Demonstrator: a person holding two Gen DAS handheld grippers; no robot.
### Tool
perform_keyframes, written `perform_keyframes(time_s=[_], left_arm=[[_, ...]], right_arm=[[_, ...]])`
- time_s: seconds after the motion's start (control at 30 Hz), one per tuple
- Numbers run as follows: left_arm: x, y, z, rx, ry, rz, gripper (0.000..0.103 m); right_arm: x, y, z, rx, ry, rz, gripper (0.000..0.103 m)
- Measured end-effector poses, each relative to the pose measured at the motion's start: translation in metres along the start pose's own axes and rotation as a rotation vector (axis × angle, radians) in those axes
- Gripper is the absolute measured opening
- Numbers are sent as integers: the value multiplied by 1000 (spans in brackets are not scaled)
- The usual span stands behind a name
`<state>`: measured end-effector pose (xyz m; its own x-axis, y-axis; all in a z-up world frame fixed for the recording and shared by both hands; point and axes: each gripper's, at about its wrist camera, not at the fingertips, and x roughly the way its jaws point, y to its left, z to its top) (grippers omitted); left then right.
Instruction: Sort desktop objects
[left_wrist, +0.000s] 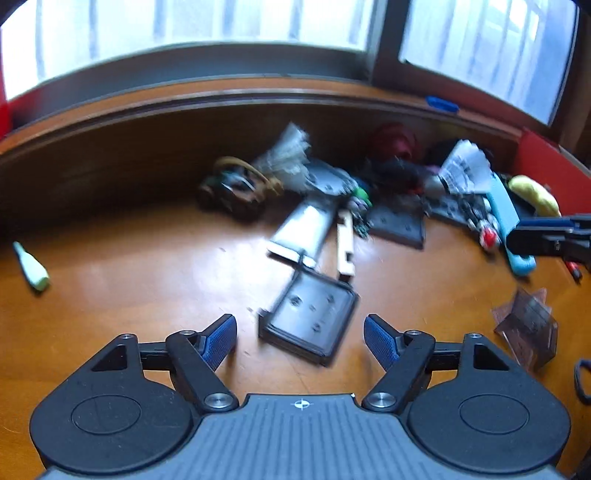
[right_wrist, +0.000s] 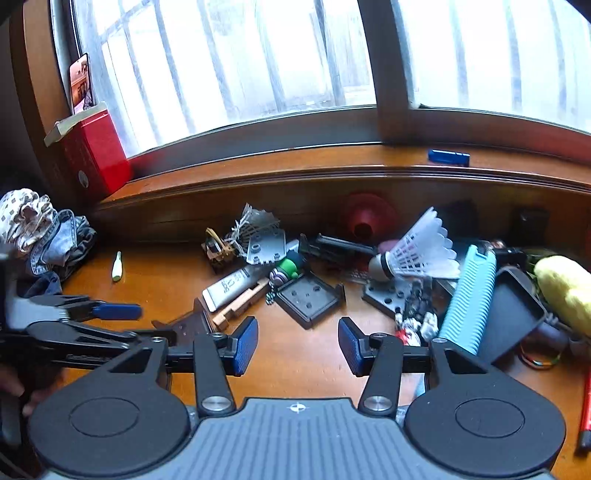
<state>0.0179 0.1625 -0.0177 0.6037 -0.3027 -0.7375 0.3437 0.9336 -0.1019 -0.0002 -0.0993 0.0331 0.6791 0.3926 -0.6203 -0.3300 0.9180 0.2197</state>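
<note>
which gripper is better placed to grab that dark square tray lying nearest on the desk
Left. The left gripper is open with the dark square tray directly ahead between its fingers. The right gripper is open too, but farther back.

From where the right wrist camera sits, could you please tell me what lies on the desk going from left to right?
Crumpled clothes → small white-green piece → white tube → dark square tray → white shuttlecock → ribbed light-blue case → yellow plush object.
</note>
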Motion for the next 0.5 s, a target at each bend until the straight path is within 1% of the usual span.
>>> perform_keyframes(time_s=[0.07, 0.17, 0.27, 0.3, 0.4, 0.43, 0.5], left_arm=[[-6, -10, -7, 24, 3, -42, 76], [-16, -29, -17, 41, 10, -147, 76], [-27, -50, -22, 119, -25, -153, 76], [-31, -51, -22, 139, -48, -122, 76], [-37, -39, -16, 138, -115, 0, 81], [-34, -31, -11, 127, -120, 33, 81], [-22, -18, -3, 114, -117, 49, 82]], right_arm=[[-5, -3, -4, -10, 11, -16, 51], [-12, -11, -13, -23, 45, -37, 52], [-18, -19, -23, -32, 86, -60, 52], [-19, -21, -26, -32, 96, -65, 52], [-23, -24, -31, -28, 104, -72, 52], [-24, -24, -31, -27, 102, -70, 52], [-24, -22, -32, -26, 97, -61, 52]])
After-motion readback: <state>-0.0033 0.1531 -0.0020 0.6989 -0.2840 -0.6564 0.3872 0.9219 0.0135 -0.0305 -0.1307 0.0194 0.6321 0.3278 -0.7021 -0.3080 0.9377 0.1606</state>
